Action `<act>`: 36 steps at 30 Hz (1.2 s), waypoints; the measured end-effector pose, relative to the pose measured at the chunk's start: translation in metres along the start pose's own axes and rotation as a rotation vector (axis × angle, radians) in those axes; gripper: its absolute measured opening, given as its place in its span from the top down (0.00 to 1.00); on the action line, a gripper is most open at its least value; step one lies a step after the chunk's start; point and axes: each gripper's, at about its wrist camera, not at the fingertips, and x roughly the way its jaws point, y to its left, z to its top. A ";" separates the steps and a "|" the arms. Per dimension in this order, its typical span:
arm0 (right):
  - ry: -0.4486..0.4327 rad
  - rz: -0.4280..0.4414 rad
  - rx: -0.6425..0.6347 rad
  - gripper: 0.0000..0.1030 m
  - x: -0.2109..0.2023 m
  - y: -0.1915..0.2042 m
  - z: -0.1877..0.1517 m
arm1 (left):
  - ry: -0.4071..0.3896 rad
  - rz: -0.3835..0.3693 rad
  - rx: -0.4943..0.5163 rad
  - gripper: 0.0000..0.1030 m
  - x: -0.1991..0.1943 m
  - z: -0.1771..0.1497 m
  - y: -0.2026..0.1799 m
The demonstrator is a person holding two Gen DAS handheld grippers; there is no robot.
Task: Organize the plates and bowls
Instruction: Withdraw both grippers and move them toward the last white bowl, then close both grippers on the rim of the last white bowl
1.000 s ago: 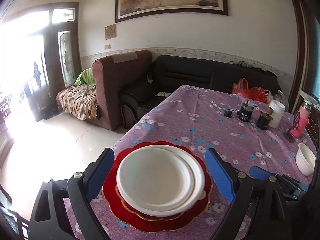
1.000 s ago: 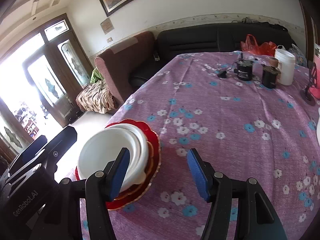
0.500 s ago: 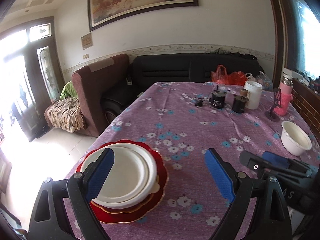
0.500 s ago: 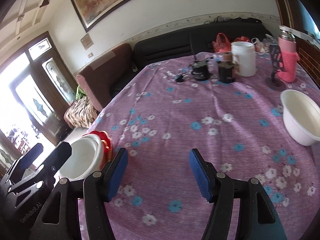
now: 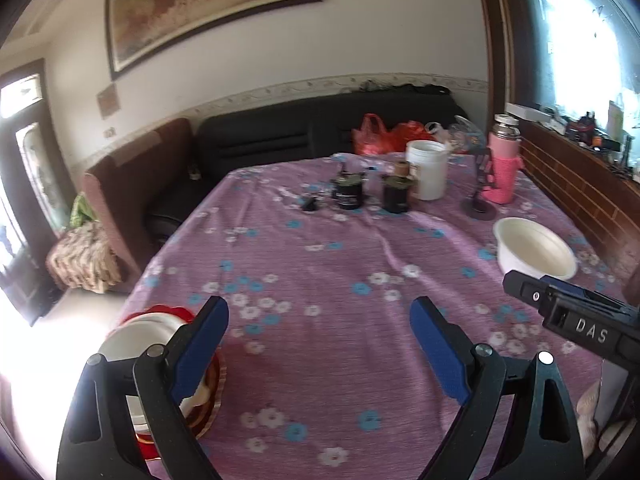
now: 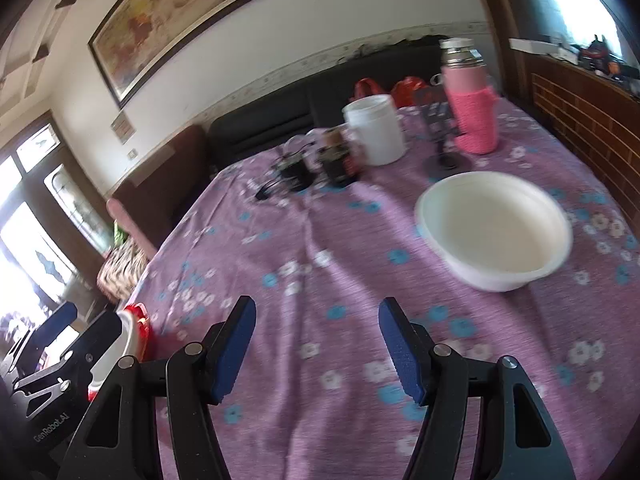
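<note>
A stack of white plates [image 5: 136,336] on a red plate [image 5: 212,396] sits at the table's near left corner, partly behind my left gripper's left finger; it also shows at the left edge of the right wrist view [image 6: 130,328]. A white bowl [image 6: 494,226] stands alone on the right side of the table, also seen in the left wrist view [image 5: 534,250]. My left gripper [image 5: 318,344] is open and empty above the cloth. My right gripper [image 6: 316,344] is open and empty, short and left of the bowl.
The table has a purple flowered cloth [image 5: 320,264]. At its far end stand two dark jars [image 5: 348,192], a white tub [image 5: 426,174], a pink-sleeved flask [image 5: 504,172] and a black stand [image 5: 478,208]. Sofas lie beyond; a brick ledge runs along the right.
Both grippers have swung right, away from the plate stack, which slid to the left edge of both views. The white bowl now looms larger in the right wrist view.
</note>
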 end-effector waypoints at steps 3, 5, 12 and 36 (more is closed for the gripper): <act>-0.031 -0.051 0.042 0.34 -0.013 -0.031 0.011 | 0.017 -0.074 0.001 0.11 0.007 0.011 -0.015; -0.051 -0.091 0.070 0.34 -0.022 -0.053 0.019 | 0.027 -0.115 0.007 0.11 0.013 0.018 -0.028; -0.092 -0.216 0.149 0.34 -0.036 -0.118 0.044 | 0.137 -0.245 -0.010 0.11 0.054 0.038 -0.065; -0.038 -0.271 0.218 0.34 0.032 -0.190 0.052 | 0.367 -0.382 -0.066 0.11 0.184 0.065 -0.162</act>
